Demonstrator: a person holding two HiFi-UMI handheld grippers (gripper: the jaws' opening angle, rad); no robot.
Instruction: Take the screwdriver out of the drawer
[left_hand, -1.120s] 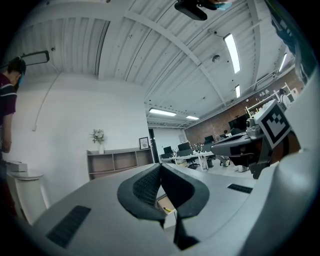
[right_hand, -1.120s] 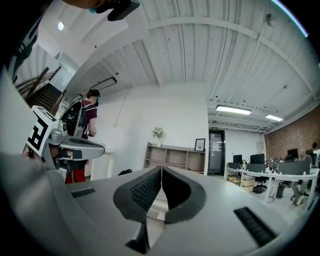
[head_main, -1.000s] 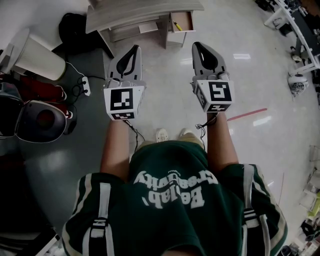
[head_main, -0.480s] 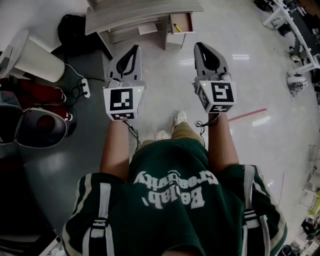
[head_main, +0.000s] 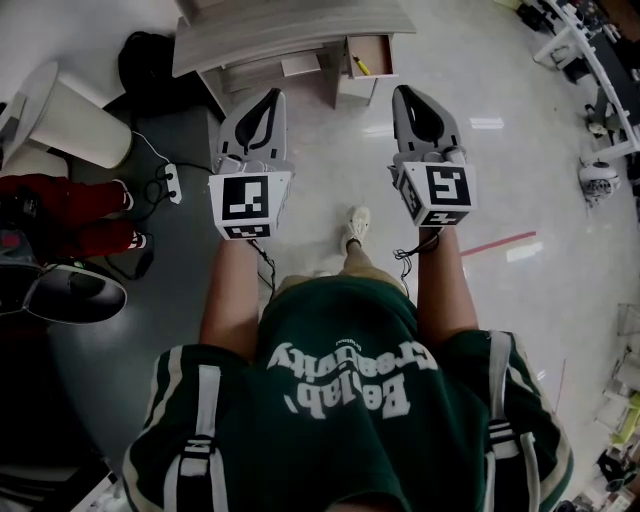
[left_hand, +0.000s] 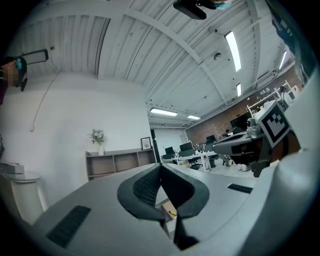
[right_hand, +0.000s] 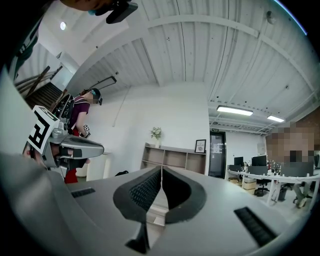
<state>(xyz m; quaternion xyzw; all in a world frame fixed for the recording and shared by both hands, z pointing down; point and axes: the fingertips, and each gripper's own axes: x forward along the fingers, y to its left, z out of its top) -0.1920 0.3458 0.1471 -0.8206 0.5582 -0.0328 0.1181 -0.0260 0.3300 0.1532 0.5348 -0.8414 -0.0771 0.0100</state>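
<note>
A pale wooden desk (head_main: 280, 35) stands at the top of the head view. Its small drawer (head_main: 368, 55) is pulled open, and a yellow-handled screwdriver (head_main: 360, 66) lies inside. My left gripper (head_main: 272, 96) and right gripper (head_main: 403, 92) are held out level side by side over the floor. Both point toward the desk and stop short of it. Both are shut and hold nothing. In the left gripper view the jaws (left_hand: 160, 165) meet, and the screwdriver (left_hand: 172, 213) shows below them. In the right gripper view the jaws (right_hand: 161, 169) also meet.
A white cylindrical bin (head_main: 75, 120), a black bag (head_main: 150, 55) and a power strip (head_main: 172, 172) with cables lie left of the desk. A person in red trousers (head_main: 70, 215) and a chair (head_main: 70, 290) are at far left. Red floor tape (head_main: 495, 243) runs at right.
The person has stepped forward with one foot. Both grippers have moved together toward the desk, and the open drawer now sits closer to them. Both jaws have stayed shut.
</note>
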